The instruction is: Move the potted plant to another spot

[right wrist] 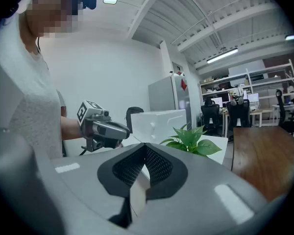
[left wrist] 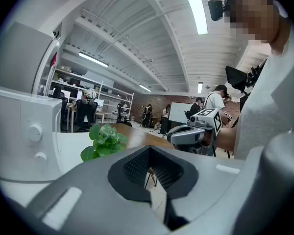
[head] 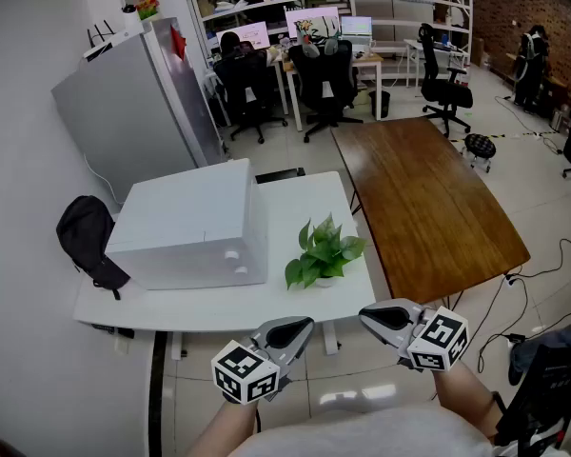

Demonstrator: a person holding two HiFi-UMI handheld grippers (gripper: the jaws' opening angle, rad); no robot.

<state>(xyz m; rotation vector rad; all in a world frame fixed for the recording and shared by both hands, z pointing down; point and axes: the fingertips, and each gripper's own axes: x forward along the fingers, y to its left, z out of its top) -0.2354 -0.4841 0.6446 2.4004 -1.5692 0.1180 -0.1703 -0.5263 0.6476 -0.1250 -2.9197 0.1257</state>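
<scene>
Potted plant sits on white desk, near the front edge, right half, just right of the big white box with two knobs. Pot mostly hidden under the green leaves, so what is in it besides the plant can't be told. Box closed, contents not visible. Black bag hangs off the desk's left end. Brown wooden table butts against the desk's right side.

Left hand-held gripper in front of the desk edge, off the desk, tilted slightly down, pointing up-right toward the plant; jaws together, nothing between them. Right hand-held gripper beside it, pointing up-left, jaws together, empty. Both well short of the plant, tips angled toward each other, forearms in at the bottom of the head view.
</scene>
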